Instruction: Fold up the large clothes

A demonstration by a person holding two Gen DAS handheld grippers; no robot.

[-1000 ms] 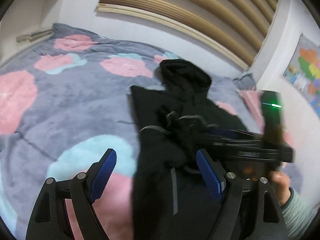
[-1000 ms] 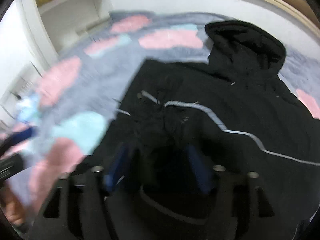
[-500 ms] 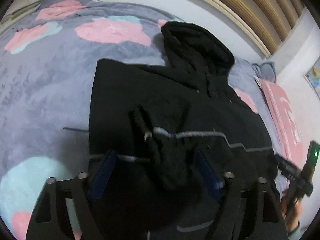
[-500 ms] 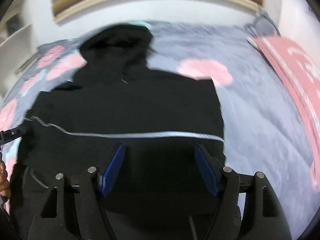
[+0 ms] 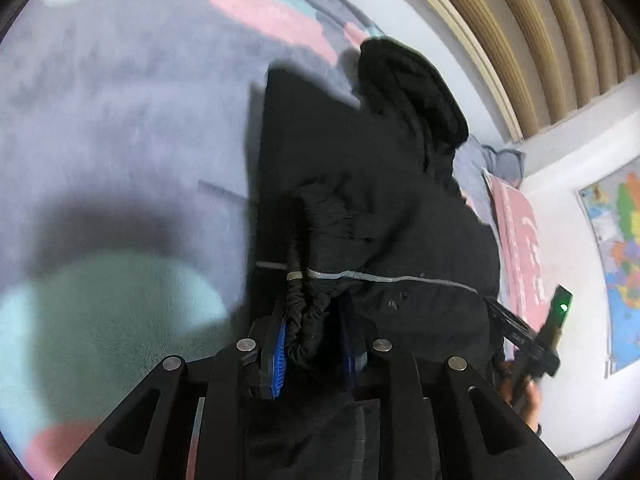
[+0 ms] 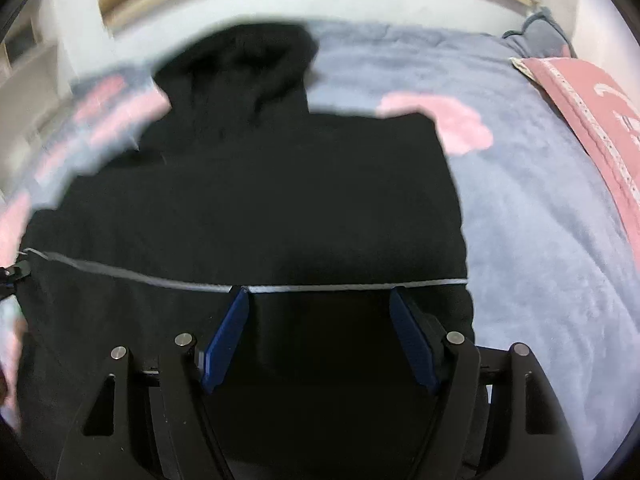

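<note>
Your left gripper (image 5: 316, 344) clenches the hoodie (image 5: 380, 208) cuff; carry it flat across, right gripper (image 6: 320, 336) released.

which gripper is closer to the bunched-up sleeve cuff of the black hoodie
Left. The left gripper is shut on the bunched sleeve cuff of the black hoodie. The right gripper is open, over the hoodie's flat lower body, away from the cuff.
</note>
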